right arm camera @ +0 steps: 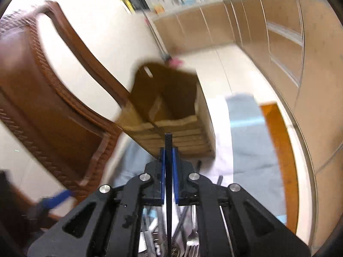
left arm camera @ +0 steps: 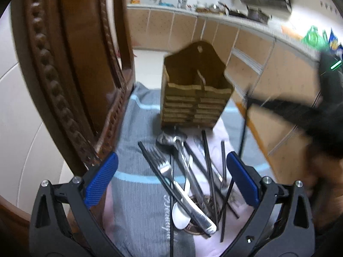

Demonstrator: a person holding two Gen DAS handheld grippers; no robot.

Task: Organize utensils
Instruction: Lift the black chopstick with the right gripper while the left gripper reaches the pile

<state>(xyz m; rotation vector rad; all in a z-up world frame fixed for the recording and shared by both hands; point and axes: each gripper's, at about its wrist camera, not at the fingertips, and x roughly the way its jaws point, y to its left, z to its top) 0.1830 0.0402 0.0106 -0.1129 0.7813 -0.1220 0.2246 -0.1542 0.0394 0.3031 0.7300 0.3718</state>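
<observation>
A brown wooden utensil holder (left arm camera: 196, 90) with two compartments stands on a grey cloth; it also shows, blurred, in the right wrist view (right arm camera: 171, 111). A pile of utensils (left arm camera: 188, 177) lies in front of it: forks, spoons, a knife and several black chopsticks. My left gripper (left arm camera: 171, 184) is open over the pile, holding nothing. My right gripper (right arm camera: 169, 156) is shut on a black chopstick (right arm camera: 168, 171), held upright just in front of the holder. In the left wrist view the right gripper shows as a dark blur (left arm camera: 300, 111) with the chopstick (left arm camera: 244, 124) hanging down.
A carved brown wooden chair (left arm camera: 70, 75) stands close on the left (right arm camera: 53, 98). The grey cloth (left arm camera: 139, 192) with light blue stripes covers the surface. Kitchen cabinets (left arm camera: 257, 60) and a cluttered counter run behind.
</observation>
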